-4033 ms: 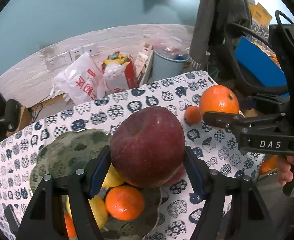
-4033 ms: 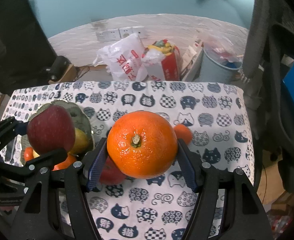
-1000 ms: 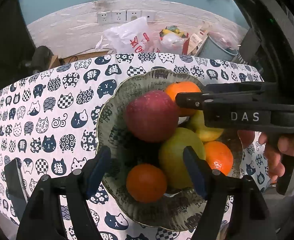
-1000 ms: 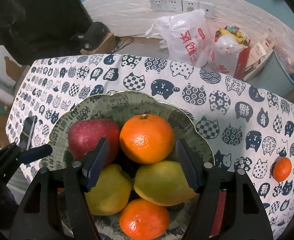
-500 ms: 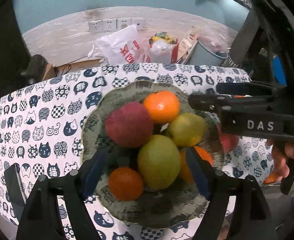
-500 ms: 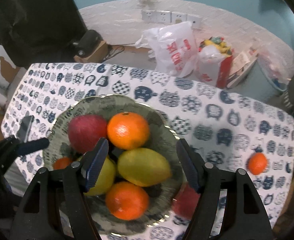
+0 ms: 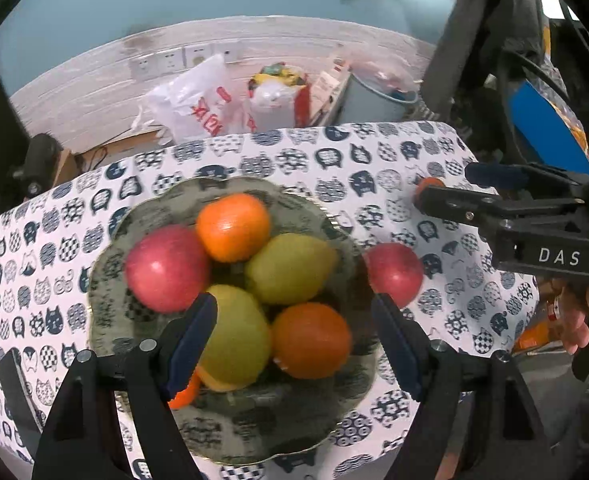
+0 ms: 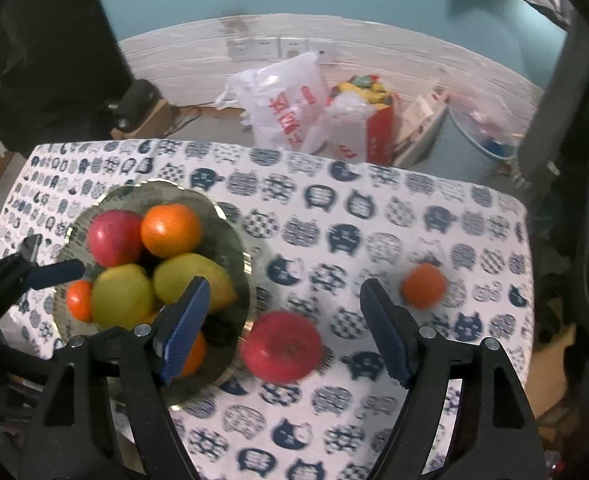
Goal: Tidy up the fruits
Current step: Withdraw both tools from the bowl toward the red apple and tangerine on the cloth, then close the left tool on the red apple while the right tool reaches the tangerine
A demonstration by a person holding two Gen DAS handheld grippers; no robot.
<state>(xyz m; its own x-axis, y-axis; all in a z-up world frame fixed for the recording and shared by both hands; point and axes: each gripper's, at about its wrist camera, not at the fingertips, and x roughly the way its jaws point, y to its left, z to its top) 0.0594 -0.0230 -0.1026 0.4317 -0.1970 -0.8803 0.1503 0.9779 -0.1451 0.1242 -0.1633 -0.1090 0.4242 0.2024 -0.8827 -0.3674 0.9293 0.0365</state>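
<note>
Fruit fills the green bowl on the left side of the table, which has a white cloth with dark cat faces. In the bowl, a red apple sits at the left, touching a big orange at the back. Two yellow-green pears lie in the middle, and one more orange sits at the front. A small orange peeks out low at the bowl's left edge.

The left gripper hangs over the bowl. Its blue pads are apart and hold nothing.

Just beside the bowl, on the cloth, lies a second red apple. It looks blurry. The right gripper hangs above it. Its jaws are opening wider, and the apple shows in the gap between them, but the pads do not press on it.

Farther right, a small tangerine sits alone on the cloth, well apart from the bowl.

Behind the table are a white plastic bag with red writing and a grey bin.
</note>
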